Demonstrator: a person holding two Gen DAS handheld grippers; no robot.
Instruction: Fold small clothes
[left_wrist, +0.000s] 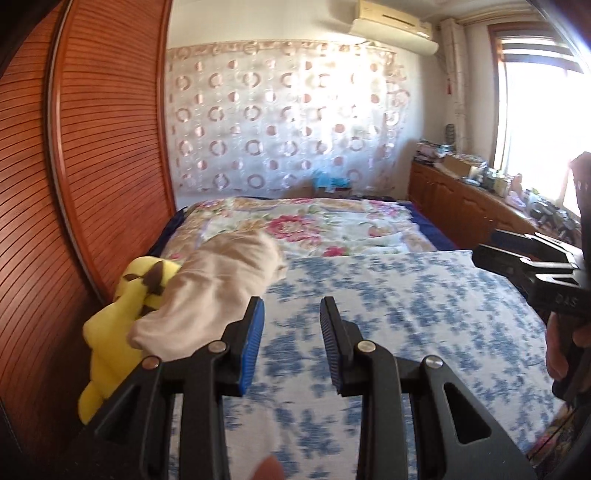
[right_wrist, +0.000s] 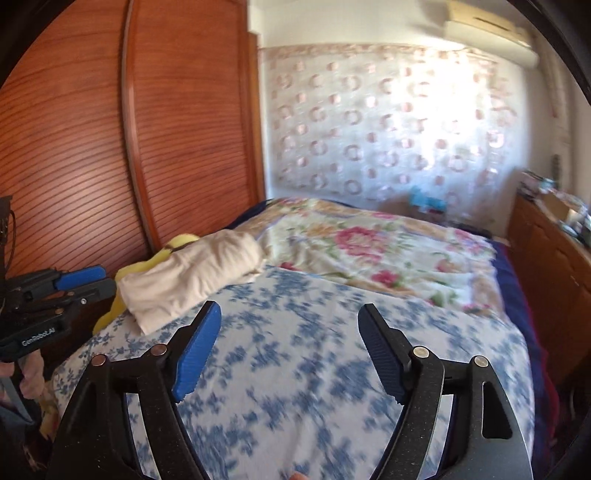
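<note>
A cream-white folded garment (left_wrist: 218, 291) lies bundled at the left side of the bed on the blue-and-white floral sheet (left_wrist: 388, 314), partly over a yellow plush toy (left_wrist: 110, 325). It also shows in the right wrist view (right_wrist: 192, 277). My left gripper (left_wrist: 291, 314) is open and empty, just right of the garment's near end. My right gripper (right_wrist: 290, 325) is open wide and empty above the sheet (right_wrist: 295, 369), right of the garment. The right gripper also shows at the right edge of the left wrist view (left_wrist: 480, 251).
A wooden slatted wardrobe (left_wrist: 92, 147) runs along the left of the bed. A pink floral quilt (right_wrist: 369, 251) covers the far half. A wooden cabinet (left_wrist: 461, 199) with clutter stands under the bright window on the right. A patterned curtain (left_wrist: 277, 122) hangs behind.
</note>
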